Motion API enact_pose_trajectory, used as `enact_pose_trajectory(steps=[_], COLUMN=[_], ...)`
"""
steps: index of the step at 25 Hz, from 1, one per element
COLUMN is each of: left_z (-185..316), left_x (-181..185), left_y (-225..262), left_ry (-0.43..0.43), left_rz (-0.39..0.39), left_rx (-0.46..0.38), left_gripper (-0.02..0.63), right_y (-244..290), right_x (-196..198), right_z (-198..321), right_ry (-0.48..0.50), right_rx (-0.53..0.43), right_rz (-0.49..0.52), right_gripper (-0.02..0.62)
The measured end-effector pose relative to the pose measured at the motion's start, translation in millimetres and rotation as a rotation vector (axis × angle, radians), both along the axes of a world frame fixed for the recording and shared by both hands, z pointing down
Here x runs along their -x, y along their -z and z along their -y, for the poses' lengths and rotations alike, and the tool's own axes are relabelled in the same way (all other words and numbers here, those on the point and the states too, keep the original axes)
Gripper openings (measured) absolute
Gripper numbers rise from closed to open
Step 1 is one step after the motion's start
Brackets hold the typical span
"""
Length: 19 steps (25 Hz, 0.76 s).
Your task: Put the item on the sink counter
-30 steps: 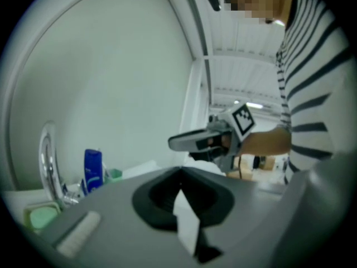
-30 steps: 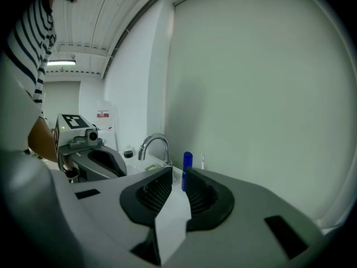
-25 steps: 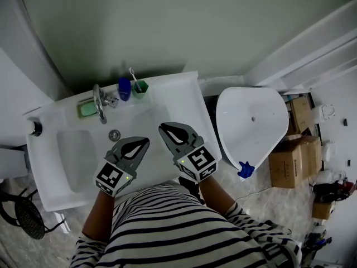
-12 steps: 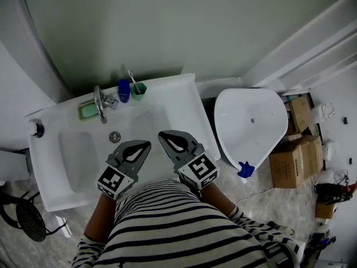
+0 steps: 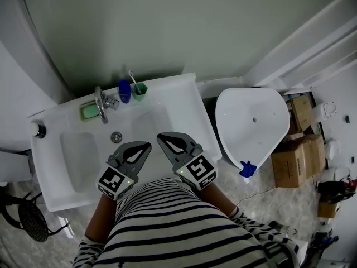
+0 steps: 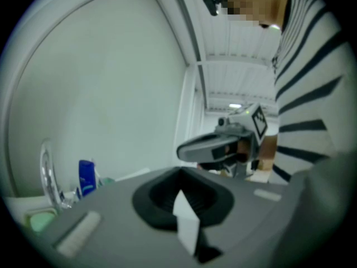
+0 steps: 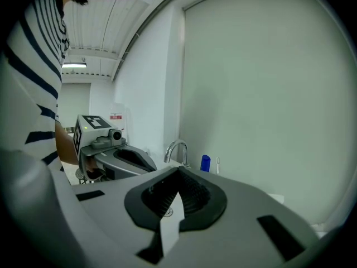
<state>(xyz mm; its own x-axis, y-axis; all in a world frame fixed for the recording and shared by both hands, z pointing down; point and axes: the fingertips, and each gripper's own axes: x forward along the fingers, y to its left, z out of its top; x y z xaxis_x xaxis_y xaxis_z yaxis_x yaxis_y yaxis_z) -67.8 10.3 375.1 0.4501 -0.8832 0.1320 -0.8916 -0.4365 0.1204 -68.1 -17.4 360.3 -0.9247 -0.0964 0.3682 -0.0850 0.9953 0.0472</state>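
Left gripper [image 5: 147,145] and right gripper [image 5: 159,136] are held side by side above the front of the counter [image 5: 181,102], tips pointed toward the wall. Both are clenched, jaws tip to tip, with nothing between them. At the back of the counter, a soap dish [image 5: 88,110], a faucet [image 5: 100,104], a blue cup [image 5: 124,90] and a green cup [image 5: 139,88] with a toothbrush [image 5: 133,75] are noted. A small blue item [image 5: 246,169], apparently the task's thing, is seen at the near edge of the toilet [image 5: 251,121], right of the counter and well apart from both grippers. Its kind cannot be made out.
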Motion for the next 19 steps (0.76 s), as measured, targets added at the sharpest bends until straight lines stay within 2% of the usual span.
enact_pose_trajectory(steps=[19], left_z=[2], left_x=[-12], left_y=[1], left_ry=[-0.041], left_rz=[0.0], left_rx=[0.006], left_gripper=[0.006], right_y=[2], right_x=[-10], right_z=[1], right_ry=[-0.001], right_rx=[-0.004], right_rz=[0.003], right_gripper=[0.006])
